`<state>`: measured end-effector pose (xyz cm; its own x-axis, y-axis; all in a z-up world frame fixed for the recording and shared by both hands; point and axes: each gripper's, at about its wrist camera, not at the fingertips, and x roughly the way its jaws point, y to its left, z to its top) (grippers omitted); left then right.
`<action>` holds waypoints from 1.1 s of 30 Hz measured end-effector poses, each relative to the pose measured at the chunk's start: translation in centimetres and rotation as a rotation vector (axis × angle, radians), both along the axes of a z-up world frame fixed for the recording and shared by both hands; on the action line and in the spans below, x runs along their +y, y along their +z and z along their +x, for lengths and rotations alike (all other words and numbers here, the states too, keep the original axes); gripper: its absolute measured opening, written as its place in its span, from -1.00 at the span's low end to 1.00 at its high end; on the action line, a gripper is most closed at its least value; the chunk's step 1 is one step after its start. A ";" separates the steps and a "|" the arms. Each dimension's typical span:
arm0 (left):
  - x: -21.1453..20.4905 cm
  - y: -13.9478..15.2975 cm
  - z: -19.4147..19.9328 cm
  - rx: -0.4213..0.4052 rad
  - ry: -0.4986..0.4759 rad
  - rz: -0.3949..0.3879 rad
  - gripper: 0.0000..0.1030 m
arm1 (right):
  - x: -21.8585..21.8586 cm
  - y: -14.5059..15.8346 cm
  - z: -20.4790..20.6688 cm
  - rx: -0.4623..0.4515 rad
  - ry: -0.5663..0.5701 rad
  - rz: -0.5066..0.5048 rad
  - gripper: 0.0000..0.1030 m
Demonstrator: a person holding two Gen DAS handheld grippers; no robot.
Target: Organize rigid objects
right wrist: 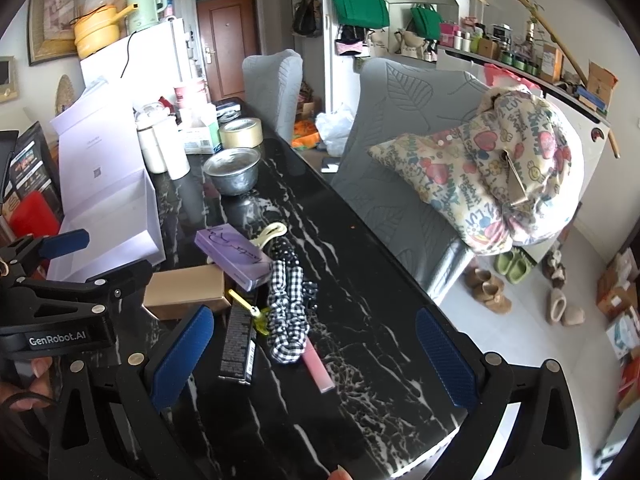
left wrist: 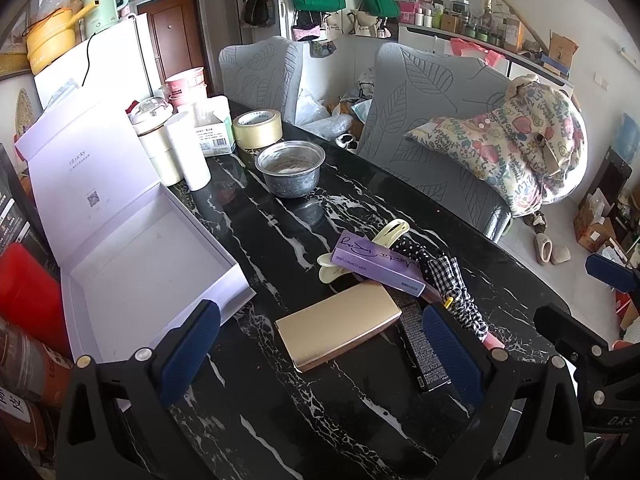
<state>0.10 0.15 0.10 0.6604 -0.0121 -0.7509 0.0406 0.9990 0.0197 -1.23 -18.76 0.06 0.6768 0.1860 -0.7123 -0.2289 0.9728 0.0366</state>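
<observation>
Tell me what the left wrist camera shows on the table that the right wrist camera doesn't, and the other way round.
Only the left wrist view looks into the open lilac box, showing its bare inside; the right wrist view sees just its outer wall. Only the right wrist view shows the whole pink tube and the yellow clip, plus green slippers on the floor. Both show the gold case, the purple contact lens box, the black carton, the checked scrunchie, the metal bowl and the tape roll. Both grippers, left and right, are open and empty.
</observation>
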 end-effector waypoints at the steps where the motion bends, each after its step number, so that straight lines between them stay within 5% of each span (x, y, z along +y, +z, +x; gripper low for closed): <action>1: 0.0 0.0 0.0 0.000 0.000 -0.001 1.00 | 0.0 0.0 0.0 0.000 0.000 -0.001 1.00; 33: -0.5 0.6 -0.5 -0.009 -0.035 -0.036 1.00 | -0.6 0.1 -0.8 -0.008 0.005 0.038 1.00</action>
<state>-0.42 -0.31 0.71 0.6654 -0.0624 -0.7439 0.0760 0.9970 -0.0157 -2.08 -19.39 0.16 0.6812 0.2158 -0.6996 -0.2338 0.9697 0.0714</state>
